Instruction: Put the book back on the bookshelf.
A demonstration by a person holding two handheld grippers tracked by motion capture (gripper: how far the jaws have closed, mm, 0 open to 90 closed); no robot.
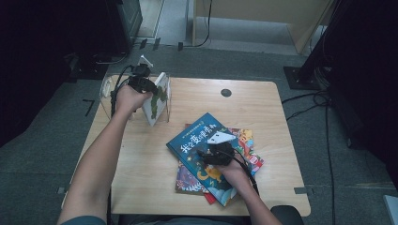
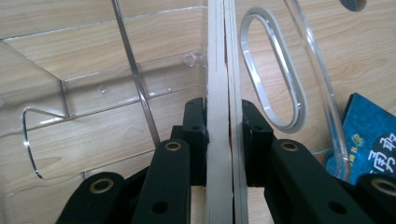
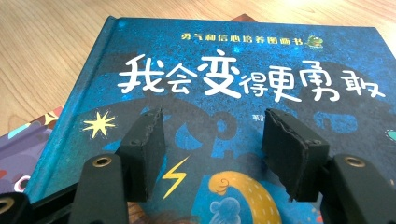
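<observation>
My left gripper [image 1: 149,89] is shut on a white-covered book [image 1: 156,99] that stands on edge inside a clear plastic book rack [image 1: 109,96] at the table's far left. Seen along its jaws, both pads [image 2: 198,135] press the book's pale page edges [image 2: 223,93], with the rack's clear walls [image 2: 135,70] and an oval cut-out [image 2: 275,79] around them. My right gripper [image 1: 206,152] hovers open just over a blue picture book [image 1: 199,140] lying on top of a pile of books near the table's middle. Its two pads [image 3: 144,149] stand apart above the blue cover [image 3: 243,70], holding nothing.
Under the blue book lie other colourful books [image 1: 246,143], fanned out toward the right. The wooden table [image 1: 263,108] has a round dark cap [image 1: 226,93] near its far edge. Cables [image 1: 309,101] run over the grey floor to the right.
</observation>
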